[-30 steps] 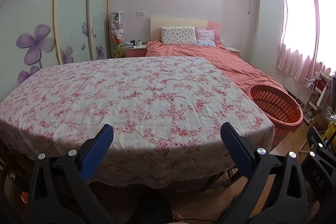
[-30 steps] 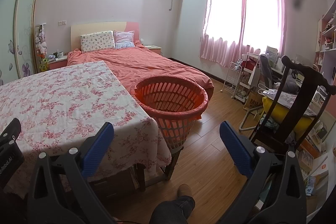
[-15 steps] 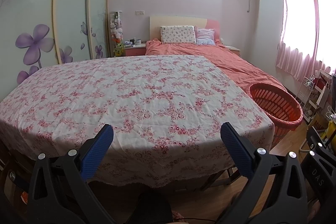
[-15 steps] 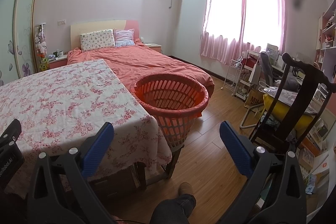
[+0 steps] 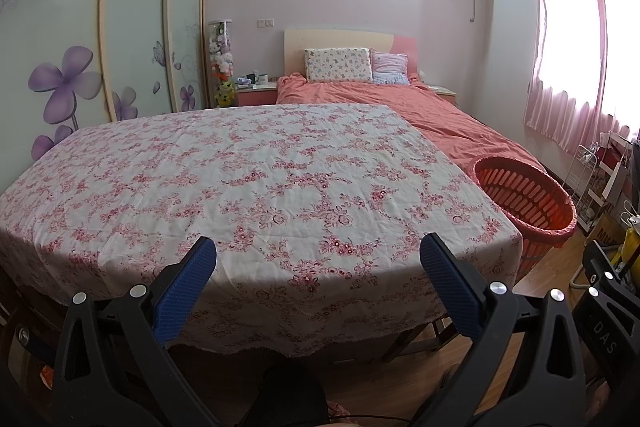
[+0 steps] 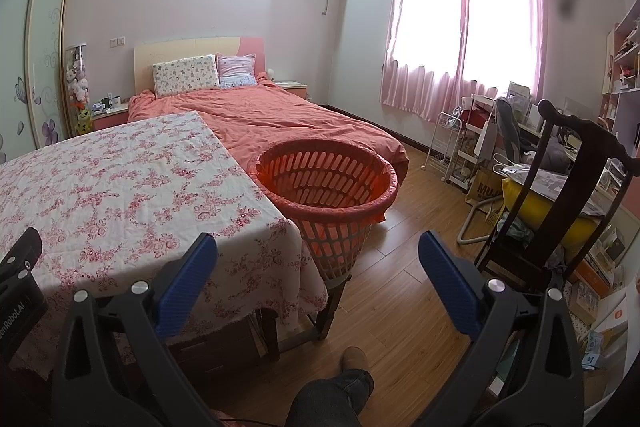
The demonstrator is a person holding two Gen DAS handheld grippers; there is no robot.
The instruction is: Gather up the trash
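An orange slatted basket lined with a red bag stands on a low stool at the right end of the table; it also shows in the left wrist view. The table carries a floral cloth, also seen in the right wrist view. No trash shows on it. My left gripper is open and empty over the table's near edge. My right gripper is open and empty, off the table's right corner, in front of the basket.
A bed with an orange cover lies behind the table. A dark wooden chair and cluttered shelves stand at the right. A white wire rack is under the window. The person's leg and shoe are on the wooden floor.
Both views shift very slightly; the table and basket sit a touch lower and nearer in frame. Both grippers stay open and empty.
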